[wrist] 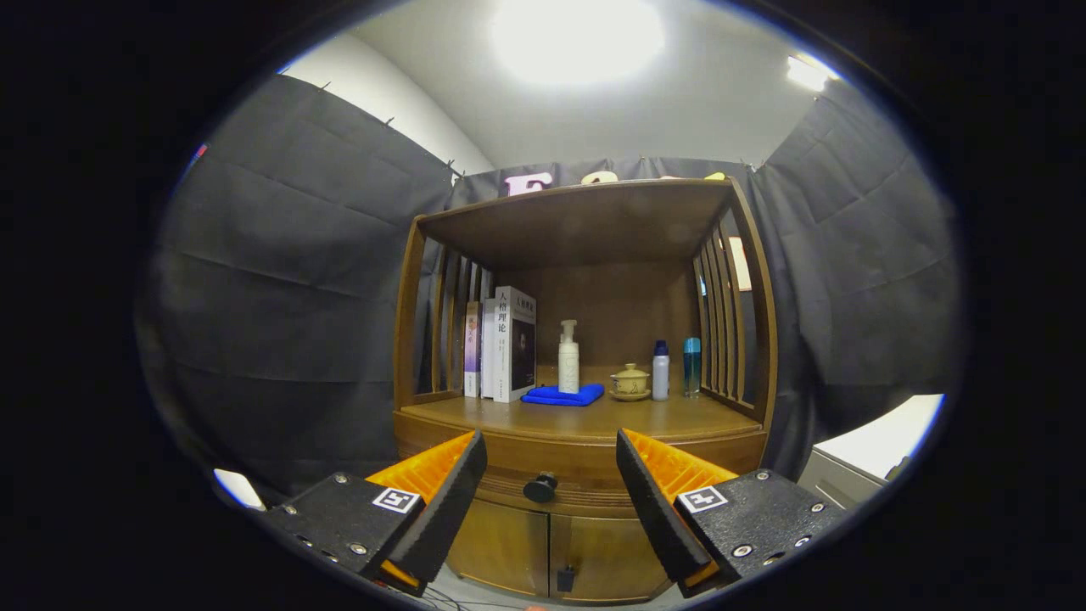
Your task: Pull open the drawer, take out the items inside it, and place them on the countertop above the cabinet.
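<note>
A wooden cabinet [585,441] stands straight ahead of me against the booth wall. Its drawer [585,490] sits closed just under the countertop [594,420], with a dark round knob [540,487] on its front. My gripper [551,462] is open, fingers spread wide, nothing between them. The knob lies beyond the fingertips, in the gap and nearer the left finger [454,492]. Whatever is in the drawer is hidden.
On the countertop stand several books [502,344] at the left, a white pump bottle [568,356] on a blue cloth [563,395], a lidded cup on a saucer [629,382] and two small bottles [675,369]. Two cabinet doors [556,543] sit below the drawer. A white surface [882,445] lies to the right.
</note>
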Demonstrator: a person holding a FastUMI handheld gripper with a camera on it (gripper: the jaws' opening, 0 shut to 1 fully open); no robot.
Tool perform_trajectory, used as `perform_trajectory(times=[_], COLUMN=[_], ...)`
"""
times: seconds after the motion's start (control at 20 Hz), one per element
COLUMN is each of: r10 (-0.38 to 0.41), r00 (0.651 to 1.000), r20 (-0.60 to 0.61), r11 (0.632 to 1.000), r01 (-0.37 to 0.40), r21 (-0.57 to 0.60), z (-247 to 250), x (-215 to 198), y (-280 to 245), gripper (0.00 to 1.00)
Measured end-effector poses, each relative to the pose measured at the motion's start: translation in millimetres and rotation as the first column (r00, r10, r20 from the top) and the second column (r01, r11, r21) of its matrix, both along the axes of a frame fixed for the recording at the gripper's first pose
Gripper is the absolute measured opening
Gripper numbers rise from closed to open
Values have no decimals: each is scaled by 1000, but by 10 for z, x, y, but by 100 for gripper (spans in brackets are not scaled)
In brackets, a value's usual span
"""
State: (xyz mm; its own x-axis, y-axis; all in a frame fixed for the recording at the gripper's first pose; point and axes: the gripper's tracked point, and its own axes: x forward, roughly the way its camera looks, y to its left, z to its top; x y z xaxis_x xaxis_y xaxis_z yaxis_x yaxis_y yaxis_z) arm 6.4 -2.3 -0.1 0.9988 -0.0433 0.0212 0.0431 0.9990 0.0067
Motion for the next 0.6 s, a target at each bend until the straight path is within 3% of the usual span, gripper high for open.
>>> perform_trajectory(times=[0.45, 0.6], r10=[-24, -109], r00=[1000, 994], r20=[7, 9], r11=[1000, 994], r01=[24, 109], r21=[17, -8], z=[60, 142], x=[0, -44], y=[-12, -173], gripper=[95, 95])
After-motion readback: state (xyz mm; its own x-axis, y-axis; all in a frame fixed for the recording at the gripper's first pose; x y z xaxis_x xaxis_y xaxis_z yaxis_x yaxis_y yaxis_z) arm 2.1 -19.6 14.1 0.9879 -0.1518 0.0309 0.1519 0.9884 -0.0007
